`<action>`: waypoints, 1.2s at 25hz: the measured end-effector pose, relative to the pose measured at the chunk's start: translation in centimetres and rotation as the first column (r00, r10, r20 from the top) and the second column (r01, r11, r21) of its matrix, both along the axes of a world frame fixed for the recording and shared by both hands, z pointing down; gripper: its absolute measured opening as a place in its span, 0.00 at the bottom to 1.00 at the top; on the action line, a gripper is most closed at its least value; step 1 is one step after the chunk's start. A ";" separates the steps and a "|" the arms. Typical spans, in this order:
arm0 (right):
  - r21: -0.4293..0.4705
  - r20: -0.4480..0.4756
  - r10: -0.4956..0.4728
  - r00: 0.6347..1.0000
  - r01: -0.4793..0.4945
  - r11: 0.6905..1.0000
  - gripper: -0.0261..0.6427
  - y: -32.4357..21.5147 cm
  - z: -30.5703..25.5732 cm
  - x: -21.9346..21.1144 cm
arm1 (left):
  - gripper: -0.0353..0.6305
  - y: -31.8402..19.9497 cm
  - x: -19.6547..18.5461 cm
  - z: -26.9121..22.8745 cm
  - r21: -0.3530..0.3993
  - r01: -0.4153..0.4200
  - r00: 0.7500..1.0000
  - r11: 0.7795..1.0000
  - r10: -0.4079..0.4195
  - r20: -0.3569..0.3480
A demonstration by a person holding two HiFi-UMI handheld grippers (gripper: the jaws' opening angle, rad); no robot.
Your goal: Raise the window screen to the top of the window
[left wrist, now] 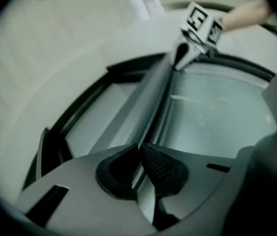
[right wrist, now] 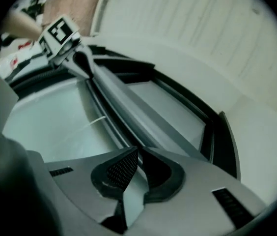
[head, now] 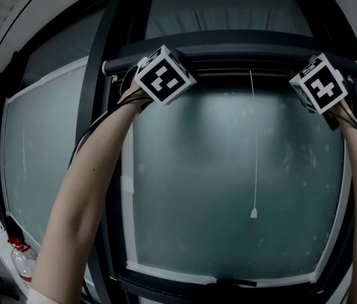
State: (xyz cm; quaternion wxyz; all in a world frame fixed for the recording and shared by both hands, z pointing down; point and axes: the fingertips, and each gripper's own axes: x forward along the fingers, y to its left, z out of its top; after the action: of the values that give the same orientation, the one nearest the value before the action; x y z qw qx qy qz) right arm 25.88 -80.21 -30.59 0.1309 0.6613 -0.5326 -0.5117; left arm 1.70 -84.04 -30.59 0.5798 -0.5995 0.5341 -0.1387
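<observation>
We see the window screen's dark handle bar (head: 242,50) lying level and high across the window (head: 229,170), near the head of the black frame. A strip of pale pane shows above it. The left tongs (left wrist: 139,154) are pinched on the bar towards one end, and the right tongs (right wrist: 138,156) towards the other. Below the bar we've got frosted grey-green glass, uncovered and edged in white. A thin white pull cord (head: 254,211) hangs straight down from the bar, its small weight well down the glass.
</observation>
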 end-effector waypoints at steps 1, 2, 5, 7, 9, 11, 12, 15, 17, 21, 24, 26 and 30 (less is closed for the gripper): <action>0.028 0.064 -0.096 0.993 0.094 0.995 0.09 1.0 0.1 0.2 | 0.09 1.5 -0.4 -0.3 0.041 -0.140 0.982 0.989 0.144 -0.122; 0.056 0.133 -0.197 0.971 0.191 0.980 0.09 1.8 0.5 0.4 | 0.09 2.9 -1.0 0.0 0.079 -0.287 0.921 0.955 0.298 -0.250; 0.149 0.322 -0.447 0.835 0.421 0.895 0.09 3.7 3.6 1.8 | 0.08 4.9 -2.1 4.2 0.158 -0.629 0.587 0.761 0.599 -0.545; 0.192 0.385 -0.521 0.762 0.487 0.852 0.09 4.5 7.0 2.4 | 0.08 4.2 -2.0 9.4 0.176 -0.710 0.448 0.682 0.631 -0.633; 0.210 0.434 -0.550 0.713 0.513 0.832 0.09 4.3 11.9 2.9 | 0.08 2.5 -1.7 15.9 0.154 -0.699 0.444 0.698 0.592 -0.673; 0.212 0.496 -0.577 0.648 0.554 0.805 0.09 2.9 18.1 3.4 | 0.08 1.1 -1.4 22.9 0.102 -0.655 0.491 0.748 0.525 -0.695; 0.204 0.521 -0.587 0.619 0.578 0.790 0.09 2.2 21.4 3.4 | 0.08 0.7 -1.4 26.2 0.081 -0.638 0.503 0.766 0.494 -0.709; 0.137 0.575 -0.558 0.598 0.603 0.786 0.09 0.6 30.6 3.3 | 0.08 0.2 -0.7 34.3 0.050 -0.626 0.483 0.778 0.438 -0.758; 0.083 0.606 -0.510 0.611 0.588 0.804 0.09 -0.6 36.9 3.5 | 0.07 -0.4 0.0 39.2 0.020 -0.616 0.481 0.787 0.396 -0.782; 0.001 0.736 -0.397 0.548 0.586 0.810 0.09 -0.1 52.4 2.0 | 0.07 0.0 0.8 52.6 -0.104 -0.633 0.454 0.767 0.259 -0.852; -0.138 0.789 -0.280 0.546 0.602 0.786 0.09 3.2 63.7 -0.9 | 0.07 2.3 2.2 65.0 -0.280 -0.654 0.468 0.703 0.084 -0.880; -0.225 0.802 -0.218 0.556 0.619 0.752 0.09 5.5 68.4 -2.6 | 0.06 4.1 2.7 70.8 -0.362 -0.655 0.485 0.663 0.002 -0.874; -0.280 0.826 -0.176 0.535 0.661 0.696 0.09 8.1 71.2 -4.5 | 0.06 6.9 2.8 74.3 -0.430 -0.647 0.534 0.629 -0.028 -0.845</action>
State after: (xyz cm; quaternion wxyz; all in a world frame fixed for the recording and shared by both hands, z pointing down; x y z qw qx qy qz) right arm 21.41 -72.07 40.61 -0.0445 0.5813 -0.8120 -0.0265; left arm 4.47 -77.13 43.71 0.0189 -0.8604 0.5052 0.0644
